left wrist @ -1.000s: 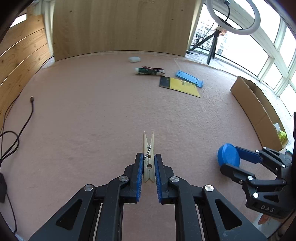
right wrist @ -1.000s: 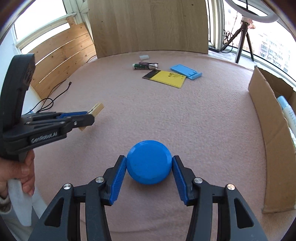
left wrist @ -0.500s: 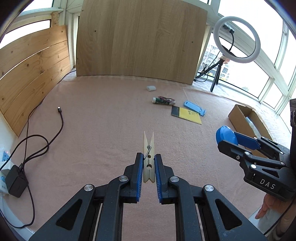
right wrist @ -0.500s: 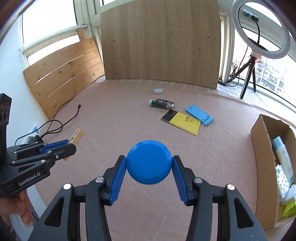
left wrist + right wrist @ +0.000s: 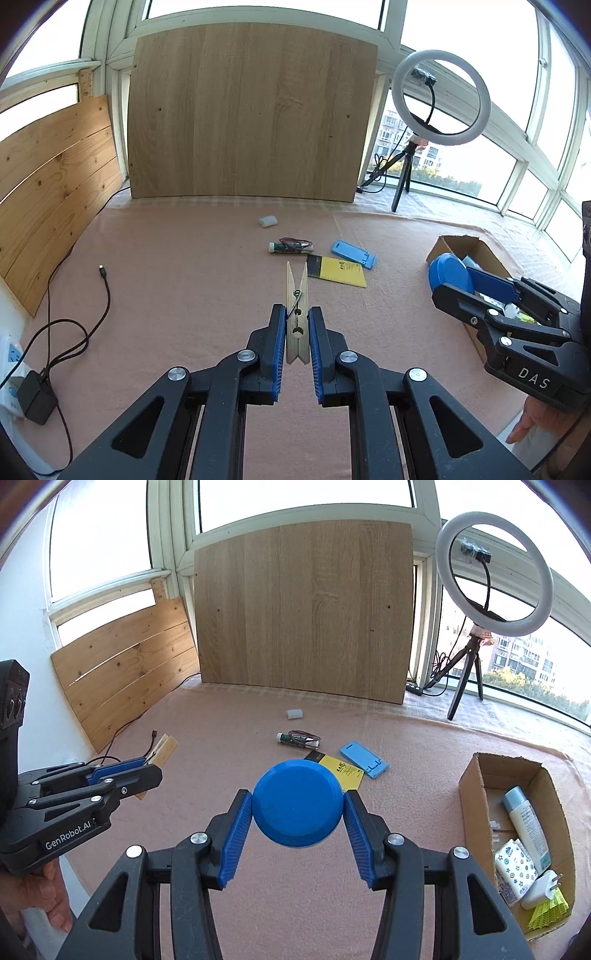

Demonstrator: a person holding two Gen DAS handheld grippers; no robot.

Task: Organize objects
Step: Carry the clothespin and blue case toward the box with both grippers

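Pink carpet [image 5: 424, 760] lay underfoot; open cardboard box [image 5: 476, 786] sat w/ both grippers short of it. Left gripper [image 5: 297, 332] pinched a wooden clothespeg [image 5: 297, 295], right gripper [image 5: 297, 812] clamped a round blue plastic lid [image 5: 297, 801] by its curved rim — lid probably could've slipped out.

A wooden clothespin [image 5: 297, 314] is held lengthwise at the centre of the left view, clamped at its lower half, forked end pointing away. A round blue lid [image 5: 297, 808] is gripped by its rim at the centre of the right view. On the pink carpet beyond, a yellow notepad [image 5: 341, 771], blue stand [image 5: 364, 763], green tube [image 5: 297, 739] and small white block [image 5: 294, 714] are seen. An open cardboard box [image 5: 476, 779], lower right, is seen holding a bottle [image 5: 526, 819], a tissue pack [image 5: 515, 867] and a white plug [image 5: 541, 888].
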